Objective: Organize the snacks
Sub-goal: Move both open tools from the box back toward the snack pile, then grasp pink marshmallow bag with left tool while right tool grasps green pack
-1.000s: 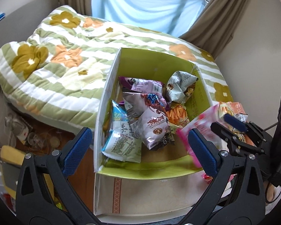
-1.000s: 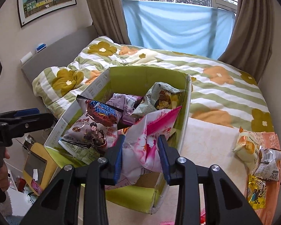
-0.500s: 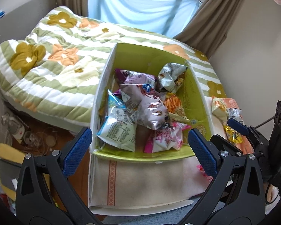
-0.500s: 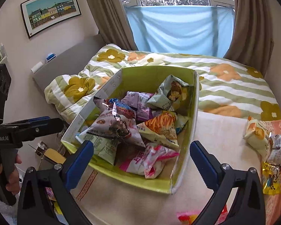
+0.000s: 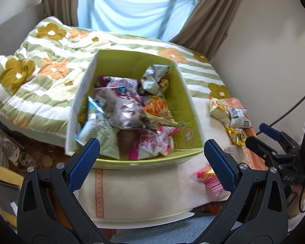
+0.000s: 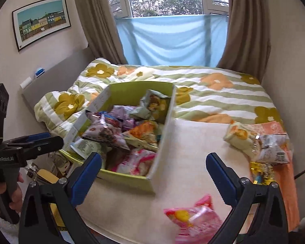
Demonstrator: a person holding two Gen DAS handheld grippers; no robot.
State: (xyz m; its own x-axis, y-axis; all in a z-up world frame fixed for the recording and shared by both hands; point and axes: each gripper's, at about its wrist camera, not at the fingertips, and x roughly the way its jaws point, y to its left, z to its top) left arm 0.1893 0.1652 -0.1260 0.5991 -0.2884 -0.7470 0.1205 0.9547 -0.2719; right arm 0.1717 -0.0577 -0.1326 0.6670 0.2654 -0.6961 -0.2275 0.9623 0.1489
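Sorting is between packets: the open green cardboard box [image 5: 185,109] on the cream cloth-covered desk [image 6: 195,142] holds most snacks, and both the left claw [image 5: 150,160] and right claw [image 6: 153,174] are spread, holding nothing. Next, I judge, comes the pink crinkly packet [image 6: 190,217] lying near the desk's front edge. Only the right view shows the window and framed picture [image 6: 41,21].

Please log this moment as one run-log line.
left gripper: open, empty | right gripper: open, empty | box: holds snacks | pink packet: outside box, near right gripper
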